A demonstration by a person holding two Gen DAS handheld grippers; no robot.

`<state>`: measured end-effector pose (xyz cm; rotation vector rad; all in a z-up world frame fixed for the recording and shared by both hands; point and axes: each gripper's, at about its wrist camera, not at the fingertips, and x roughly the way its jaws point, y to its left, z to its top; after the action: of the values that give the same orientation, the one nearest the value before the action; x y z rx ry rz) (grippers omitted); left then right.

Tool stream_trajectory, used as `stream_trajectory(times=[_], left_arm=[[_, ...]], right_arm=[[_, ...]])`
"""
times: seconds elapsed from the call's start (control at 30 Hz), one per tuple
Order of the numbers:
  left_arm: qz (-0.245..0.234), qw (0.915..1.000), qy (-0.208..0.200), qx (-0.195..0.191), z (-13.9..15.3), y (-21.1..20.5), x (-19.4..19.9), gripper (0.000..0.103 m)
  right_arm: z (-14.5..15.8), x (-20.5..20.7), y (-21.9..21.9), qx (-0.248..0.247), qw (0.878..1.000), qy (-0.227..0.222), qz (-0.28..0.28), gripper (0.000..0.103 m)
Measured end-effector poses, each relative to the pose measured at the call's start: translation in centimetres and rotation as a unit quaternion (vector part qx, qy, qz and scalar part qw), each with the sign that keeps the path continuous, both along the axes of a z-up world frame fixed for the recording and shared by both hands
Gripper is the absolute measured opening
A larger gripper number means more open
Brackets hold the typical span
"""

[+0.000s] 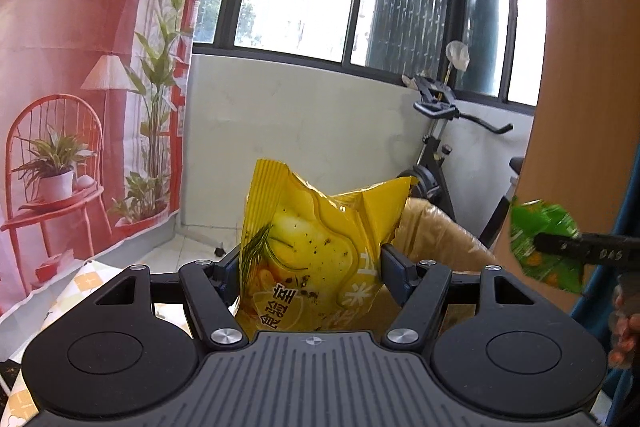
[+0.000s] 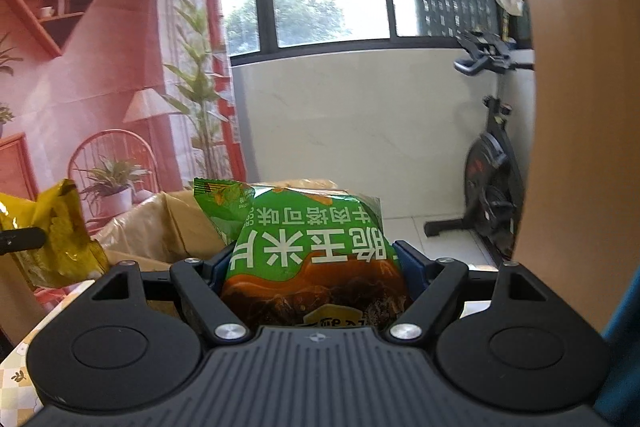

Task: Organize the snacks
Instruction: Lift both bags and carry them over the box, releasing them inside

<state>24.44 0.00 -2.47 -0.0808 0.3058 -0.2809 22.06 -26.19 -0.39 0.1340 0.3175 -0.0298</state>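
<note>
My left gripper (image 1: 310,267) is shut on a yellow snack bag (image 1: 316,239), held upright in the air with its crimped top pointing up. In the right wrist view that yellow bag (image 2: 52,235) shows at the left edge. My right gripper (image 2: 316,267) is shut on a green snack bag (image 2: 316,239) with white lettering, its pads pressing both sides. The same green bag (image 1: 544,243) appears at the right of the left wrist view, clamped by a black finger. An open cardboard box (image 2: 160,223) sits just beyond and below both bags.
A printed red backdrop (image 1: 80,87) hangs at the left. An exercise bike (image 2: 492,195) stands by the white wall under the windows. A wooden panel (image 1: 580,67) rises at the right. A patterned tablecloth (image 1: 80,287) shows below at the left. A hand (image 1: 624,331) shows at the right edge.
</note>
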Motion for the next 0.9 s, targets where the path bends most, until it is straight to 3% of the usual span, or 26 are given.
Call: stream_trajectory(times=[0.5, 0.9], left_arm=[[-0.003, 0.9988, -0.037, -0.033, 2.0, -1.7, 5.1, 0.071], [-0.009, 0.9999, 0.010, -0.002, -0.5, -3.6, 11.2, 0.071]], right_arm=[[-0.1, 8.6, 3.1, -0.018, 0.998, -0.003, 0.058, 0.080], [-2.3, 14.6, 4.8, -0.031, 0.998, 0.005, 0.057, 0.080]])
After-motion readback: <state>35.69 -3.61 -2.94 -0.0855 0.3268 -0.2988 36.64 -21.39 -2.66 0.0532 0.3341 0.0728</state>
